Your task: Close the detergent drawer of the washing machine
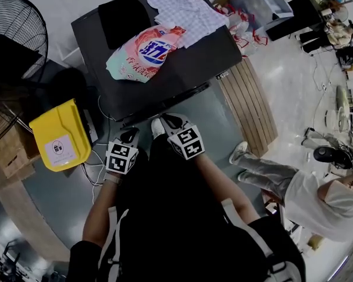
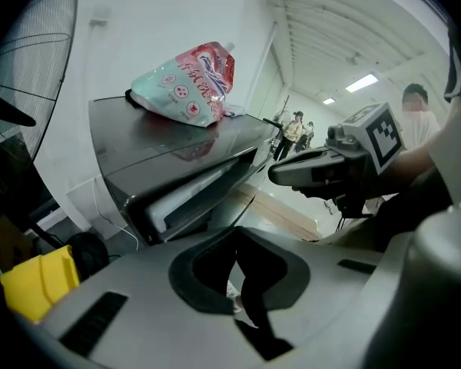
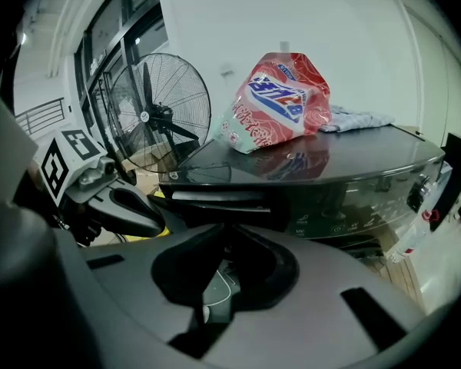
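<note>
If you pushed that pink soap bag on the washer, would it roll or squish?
The soap bag looks soft and crinkled, so it would probably squish, not roll. It bulges full, so it is likely heavy. The top of the washing machine looks glossy, so the bag may slide easily.

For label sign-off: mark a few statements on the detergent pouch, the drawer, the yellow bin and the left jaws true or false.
1. A pink and teal detergent pouch lies on the dark washing machine's top. True.
2. The machine's detergent drawer is pushed fully in. False: it stands out from the front, open.
3. The yellow plastic bin sits on the machine's top. False: it stands beside the machine, lower down.
4. The left gripper has its jaws together on nothing. True.
</note>
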Available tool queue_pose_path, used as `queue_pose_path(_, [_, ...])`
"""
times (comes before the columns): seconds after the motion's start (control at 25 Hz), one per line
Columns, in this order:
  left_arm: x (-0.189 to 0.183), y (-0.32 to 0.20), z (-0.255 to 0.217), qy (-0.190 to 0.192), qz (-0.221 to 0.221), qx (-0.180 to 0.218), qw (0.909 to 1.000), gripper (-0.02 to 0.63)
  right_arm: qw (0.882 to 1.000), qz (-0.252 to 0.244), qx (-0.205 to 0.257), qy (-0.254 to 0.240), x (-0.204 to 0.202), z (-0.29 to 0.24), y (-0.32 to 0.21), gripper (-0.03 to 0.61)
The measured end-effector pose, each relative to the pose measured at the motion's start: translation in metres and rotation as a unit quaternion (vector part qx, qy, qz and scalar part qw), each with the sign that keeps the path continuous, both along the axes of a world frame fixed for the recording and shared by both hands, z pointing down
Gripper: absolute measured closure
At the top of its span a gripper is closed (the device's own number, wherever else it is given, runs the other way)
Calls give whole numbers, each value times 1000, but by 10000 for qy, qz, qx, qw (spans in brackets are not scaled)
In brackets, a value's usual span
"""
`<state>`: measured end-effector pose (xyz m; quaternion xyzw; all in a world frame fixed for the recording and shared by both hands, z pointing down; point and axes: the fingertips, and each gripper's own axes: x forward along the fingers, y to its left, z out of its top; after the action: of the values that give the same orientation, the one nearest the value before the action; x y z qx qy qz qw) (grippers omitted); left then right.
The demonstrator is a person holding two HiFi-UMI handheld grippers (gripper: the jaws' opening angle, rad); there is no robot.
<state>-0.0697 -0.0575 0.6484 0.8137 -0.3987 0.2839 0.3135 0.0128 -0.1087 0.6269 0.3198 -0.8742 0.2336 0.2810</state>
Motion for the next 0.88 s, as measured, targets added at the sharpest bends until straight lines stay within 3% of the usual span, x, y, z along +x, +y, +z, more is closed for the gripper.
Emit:
queue_pose_path(0.44, [-5, -18, 5, 112, -574, 67, 9983, 603, 9995, -300, 71, 9, -7, 2, -15, 552])
queue_pose_path(0.88, [-6, -23, 10, 85, -626, -68, 9980, 603, 9981, -604, -123, 53, -17, 11, -16, 561])
